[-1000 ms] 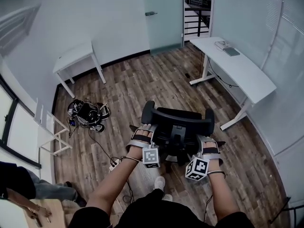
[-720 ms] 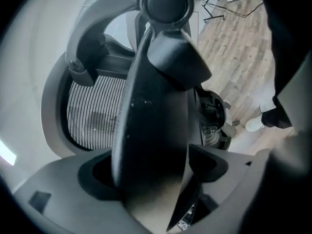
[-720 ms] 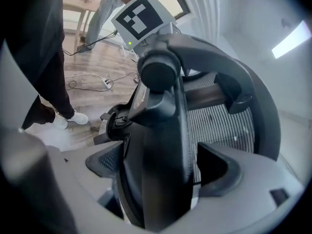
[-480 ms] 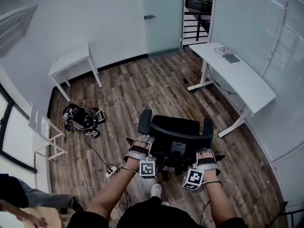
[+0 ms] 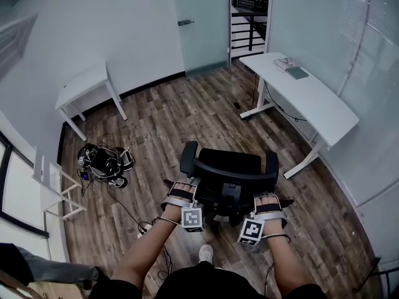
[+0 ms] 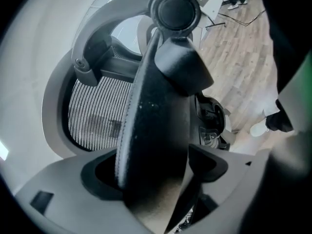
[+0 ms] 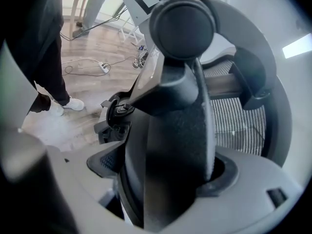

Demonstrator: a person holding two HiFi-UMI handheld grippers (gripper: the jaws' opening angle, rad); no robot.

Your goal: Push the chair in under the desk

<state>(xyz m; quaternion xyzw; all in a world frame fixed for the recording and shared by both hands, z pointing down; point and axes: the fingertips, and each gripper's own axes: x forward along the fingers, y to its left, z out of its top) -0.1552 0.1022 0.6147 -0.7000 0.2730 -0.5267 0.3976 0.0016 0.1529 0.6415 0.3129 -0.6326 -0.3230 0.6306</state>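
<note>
Behind the chair (image 5: 228,167), my left gripper (image 5: 187,183) clamped on its backrest edge, right gripper (image 5: 269,197) clamped likewise, desk (image 5: 312,98) well apart beyond it.

Matt plastic chair (image 5: 229,164) with mesh back; wood-plank floor (image 5: 181,117).
</note>
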